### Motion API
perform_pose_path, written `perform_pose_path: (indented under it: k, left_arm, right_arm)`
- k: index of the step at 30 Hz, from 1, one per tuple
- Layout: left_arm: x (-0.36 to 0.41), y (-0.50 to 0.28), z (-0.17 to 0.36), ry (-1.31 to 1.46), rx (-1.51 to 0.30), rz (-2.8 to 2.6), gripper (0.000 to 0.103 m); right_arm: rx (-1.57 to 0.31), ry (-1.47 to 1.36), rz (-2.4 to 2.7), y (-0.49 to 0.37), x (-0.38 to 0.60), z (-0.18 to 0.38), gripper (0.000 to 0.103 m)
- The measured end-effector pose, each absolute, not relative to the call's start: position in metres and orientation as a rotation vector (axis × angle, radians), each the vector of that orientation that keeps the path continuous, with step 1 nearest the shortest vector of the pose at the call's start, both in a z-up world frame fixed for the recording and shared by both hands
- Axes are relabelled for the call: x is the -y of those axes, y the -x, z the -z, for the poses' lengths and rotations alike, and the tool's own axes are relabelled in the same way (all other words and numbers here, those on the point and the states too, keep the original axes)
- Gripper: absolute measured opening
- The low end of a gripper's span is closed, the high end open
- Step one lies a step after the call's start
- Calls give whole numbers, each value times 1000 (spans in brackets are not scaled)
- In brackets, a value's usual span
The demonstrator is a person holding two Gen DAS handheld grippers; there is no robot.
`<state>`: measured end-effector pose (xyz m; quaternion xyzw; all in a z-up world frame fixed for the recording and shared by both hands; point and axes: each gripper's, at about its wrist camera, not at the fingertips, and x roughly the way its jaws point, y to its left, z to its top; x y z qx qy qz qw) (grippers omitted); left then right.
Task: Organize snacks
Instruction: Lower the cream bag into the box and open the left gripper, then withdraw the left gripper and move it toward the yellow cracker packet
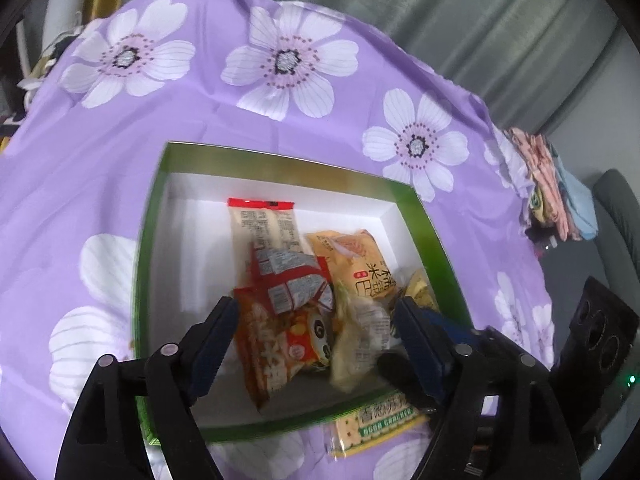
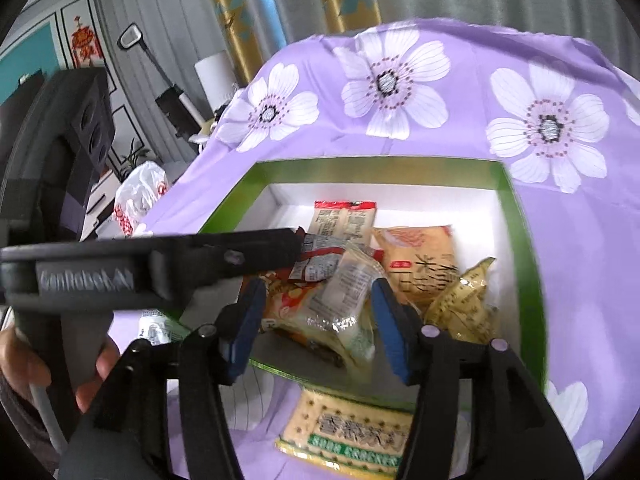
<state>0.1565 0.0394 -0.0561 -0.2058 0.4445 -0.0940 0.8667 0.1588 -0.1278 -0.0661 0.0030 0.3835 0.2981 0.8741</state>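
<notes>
Snack packets are piled in the green-rimmed box (image 1: 152,240) on the purple flowered tabletop cloth (image 1: 280,120), gathered so they stay together. Both grippers hang over the pile with jaws apart and gripping nothing: the left gripper (image 1: 316,320) spread wide, the right gripper (image 2: 316,320) about half open around a clear pale packet (image 2: 344,300), apparently released. One soda cracker packet (image 2: 352,436) lies outside, against the near wall.
</notes>
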Motion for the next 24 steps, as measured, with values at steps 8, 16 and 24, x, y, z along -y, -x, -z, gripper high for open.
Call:
perform_pose_path:
  k: [8,16,24]
  left_arm:
    - [-50,-110,36,442,-876,199,98]
    - [-36,-57,20,367,-840,186,100]
    - [-25,-8,19,320,-837,137,100]
  right_arm:
    - [-784,-48,-574,-121,167,59,74]
    - [-766,-78,-503,-78,190,53,82]
    - [-737,-43,-488,-36,199,41,89]
